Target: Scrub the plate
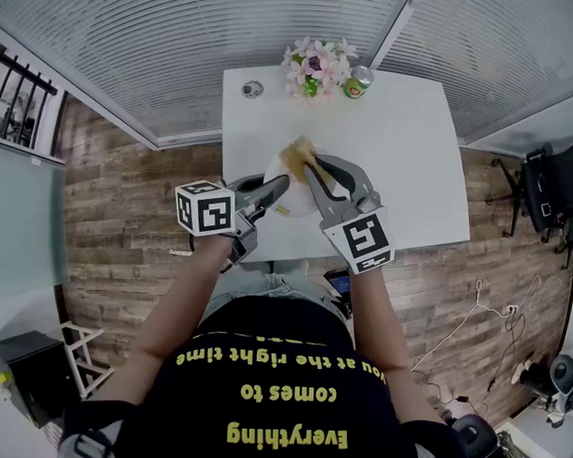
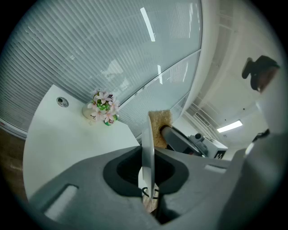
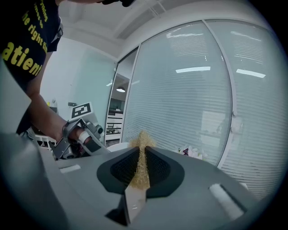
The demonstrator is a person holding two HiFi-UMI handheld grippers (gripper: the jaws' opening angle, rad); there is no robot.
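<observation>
A person stands at the near edge of a white tabletop (image 1: 402,152) with a hand-held gripper in each hand. The left gripper (image 2: 148,155) has its fingers nearly closed, clamped on the rim of a white plate (image 2: 147,143). The plate is held over the near middle of the tabletop and shows edge-on in the left gripper view.

The right gripper (image 3: 140,150) has its fingers closed to a narrow gap, pinching a tan fibrous scrub pad (image 3: 140,166). The pad appears to rest against the right face of the plate, near its far rim.

The plate looks thin, stiff and smooth, so it is probably slippery and would likely break if dropped. A firm hold on the rim, as it has now, seems the right place. The pad looks soft and springy and should squash under pressure.

At the far edge of the tabletop stand pink flowers (image 1: 316,67), a green can (image 1: 358,81) and a small round object (image 1: 252,89) that is too small to identify.

The white plate is hard to separate from the white tabletop in the head view. Its faces are not clearly seen, so any dirt cannot be judged. It is also unclear whether its lower rim touches the tabletop.
</observation>
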